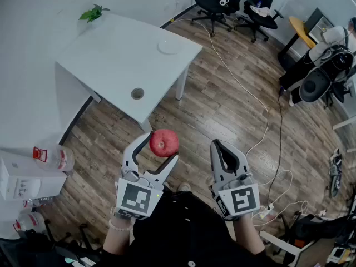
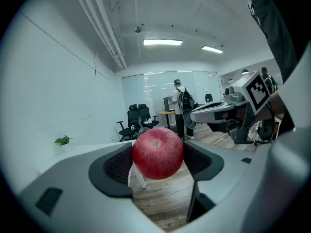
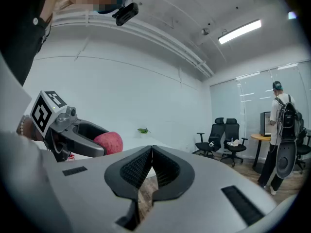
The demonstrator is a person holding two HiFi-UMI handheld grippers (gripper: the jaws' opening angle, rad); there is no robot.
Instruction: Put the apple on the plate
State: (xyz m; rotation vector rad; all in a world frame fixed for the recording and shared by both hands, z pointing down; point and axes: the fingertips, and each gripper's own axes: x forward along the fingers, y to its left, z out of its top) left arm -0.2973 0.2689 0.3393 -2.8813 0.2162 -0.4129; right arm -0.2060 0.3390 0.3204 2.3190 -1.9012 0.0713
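Note:
A red apple (image 1: 164,143) sits clamped between the jaws of my left gripper (image 1: 162,146), held in the air above the wooden floor. In the left gripper view the apple (image 2: 158,153) fills the gap between the two dark pads, stem end towards the camera. A small white plate (image 1: 169,47) lies near the far right corner of the white table (image 1: 111,60), well ahead of the apple. My right gripper (image 1: 221,147) hangs beside the left one, its pads pressed together with nothing between them (image 3: 149,166). From the right gripper view the apple (image 3: 109,142) shows at the left.
A green sprig (image 1: 93,13) lies at the table's far left corner, and the table has a round cable hole (image 1: 137,93) near its front edge. Office chairs (image 1: 233,1) stand at the back. A white cable (image 1: 253,99) runs over the floor. Water bottles (image 1: 53,157) stand at left.

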